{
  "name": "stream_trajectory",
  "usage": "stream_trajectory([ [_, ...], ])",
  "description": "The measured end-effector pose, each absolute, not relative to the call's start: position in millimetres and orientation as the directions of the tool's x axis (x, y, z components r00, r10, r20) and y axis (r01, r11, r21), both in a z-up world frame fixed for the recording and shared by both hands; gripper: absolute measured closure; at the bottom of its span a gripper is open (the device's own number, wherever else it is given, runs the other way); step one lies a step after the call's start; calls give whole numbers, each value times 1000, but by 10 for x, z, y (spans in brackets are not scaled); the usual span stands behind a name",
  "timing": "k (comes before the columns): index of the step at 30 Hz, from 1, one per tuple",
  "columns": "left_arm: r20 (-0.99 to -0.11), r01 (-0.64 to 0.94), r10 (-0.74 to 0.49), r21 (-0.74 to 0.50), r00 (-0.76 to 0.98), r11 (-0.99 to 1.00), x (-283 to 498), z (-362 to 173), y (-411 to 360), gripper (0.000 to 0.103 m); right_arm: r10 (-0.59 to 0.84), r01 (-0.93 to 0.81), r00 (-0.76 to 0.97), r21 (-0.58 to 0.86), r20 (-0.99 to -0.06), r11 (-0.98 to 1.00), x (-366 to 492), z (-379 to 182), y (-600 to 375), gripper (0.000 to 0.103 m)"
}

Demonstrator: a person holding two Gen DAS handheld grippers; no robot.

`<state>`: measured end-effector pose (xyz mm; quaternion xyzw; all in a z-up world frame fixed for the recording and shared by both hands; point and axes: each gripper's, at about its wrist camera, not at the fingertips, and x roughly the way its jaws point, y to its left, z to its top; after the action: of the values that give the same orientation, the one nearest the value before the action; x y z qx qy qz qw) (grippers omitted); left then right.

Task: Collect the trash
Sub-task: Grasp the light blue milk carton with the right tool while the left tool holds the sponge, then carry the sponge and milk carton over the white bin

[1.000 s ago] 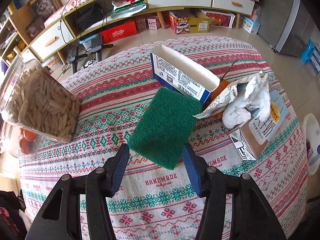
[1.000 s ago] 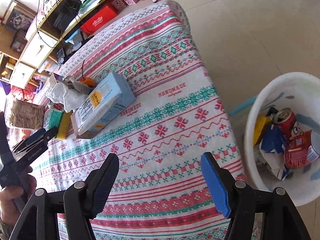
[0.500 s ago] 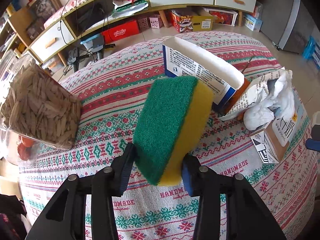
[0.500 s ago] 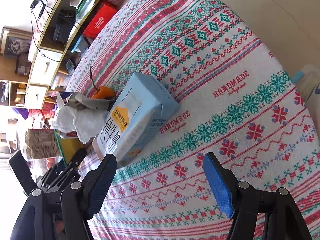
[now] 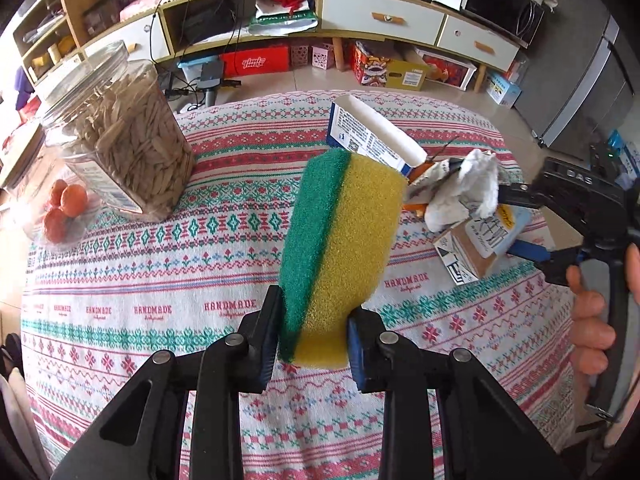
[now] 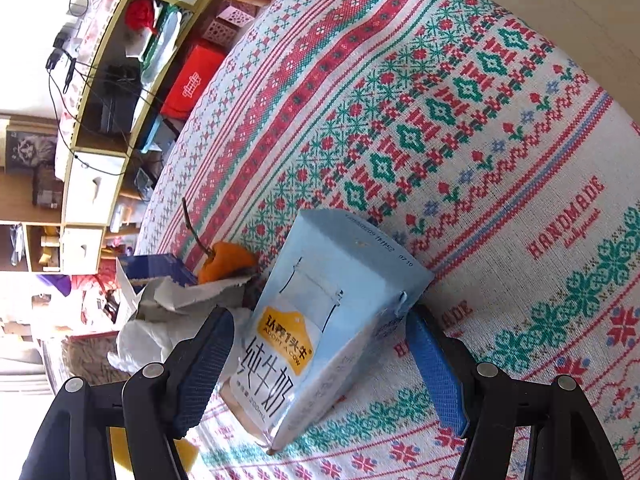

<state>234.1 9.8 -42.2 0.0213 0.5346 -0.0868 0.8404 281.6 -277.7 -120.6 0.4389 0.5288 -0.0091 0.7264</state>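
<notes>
Left gripper [image 5: 312, 354] clenches the sponge [image 5: 340, 248] by its bottom edge; it could twist free. Right gripper [image 6: 320, 368], jaws released, straddles the milk carton [image 6: 320, 332]; closing off-centre may crush it.

My green-and-yellow sponge [image 5: 340, 248] stands upright off the cloth; the pale-blue milk carton [image 6: 320, 328] lies on its side beside crumpled tissue [image 5: 464, 192].

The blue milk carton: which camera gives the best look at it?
The right wrist view: the milk carton fills the frame between the open right gripper, its label readable. The left wrist view shows the carton only small, partly hidden by crumpled paper.
</notes>
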Motion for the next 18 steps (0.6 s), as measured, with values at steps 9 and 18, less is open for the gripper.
stream_trajectory([
  [9,-884,163,-162,-99,439,982,2068,-211,171,72,354,437,417,526,-837,730,2877,-1126,-2604,39],
  [18,-866,198,-213,-135,452,971,2005,-53,141,72,361,430,427,538,-829,725,2593,-953,-2799,48],
])
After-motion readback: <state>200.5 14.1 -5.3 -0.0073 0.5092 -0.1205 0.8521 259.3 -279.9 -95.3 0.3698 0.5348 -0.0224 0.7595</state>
